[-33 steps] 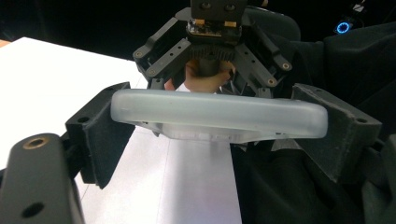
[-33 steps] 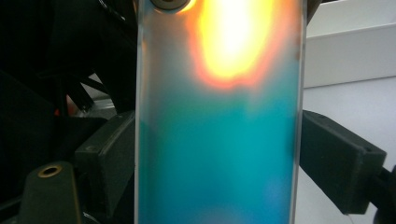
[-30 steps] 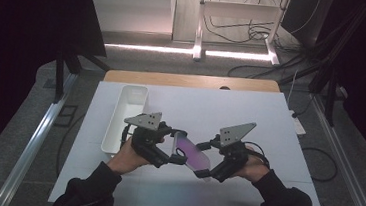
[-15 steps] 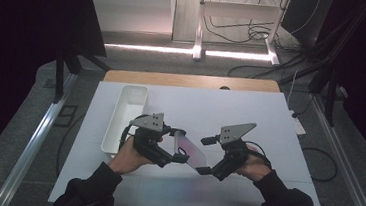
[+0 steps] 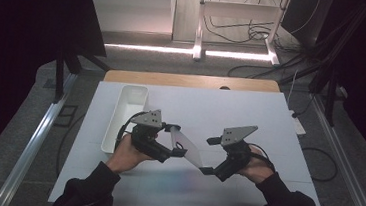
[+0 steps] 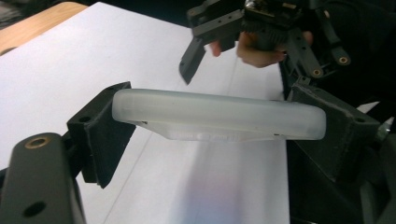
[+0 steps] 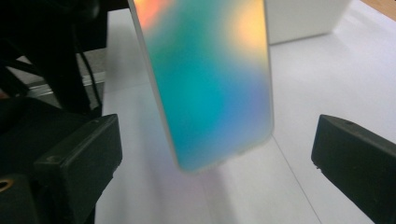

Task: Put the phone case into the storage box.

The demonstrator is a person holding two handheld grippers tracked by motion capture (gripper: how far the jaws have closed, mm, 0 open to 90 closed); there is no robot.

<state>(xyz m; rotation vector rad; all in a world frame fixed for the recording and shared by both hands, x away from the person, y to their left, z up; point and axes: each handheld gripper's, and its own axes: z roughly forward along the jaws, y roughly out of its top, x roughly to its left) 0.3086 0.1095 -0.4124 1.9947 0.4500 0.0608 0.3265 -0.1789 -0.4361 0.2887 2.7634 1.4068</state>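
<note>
Your left gripper [image 5: 173, 141] clamps the iridescent phone case [image 5: 188, 151] above the table [image 5: 280, 116], its long axis pointing toward your right gripper [image 5: 211, 155], whose jaws stand wide apart, empty, nearest its free end.

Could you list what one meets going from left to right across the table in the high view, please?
White tray → left tongs → translucent phone case → right tongs.

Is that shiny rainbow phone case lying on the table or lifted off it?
Lifted: the iridescent translucent phone case is clamped between the left gripper's jaws, above the white table.
</note>
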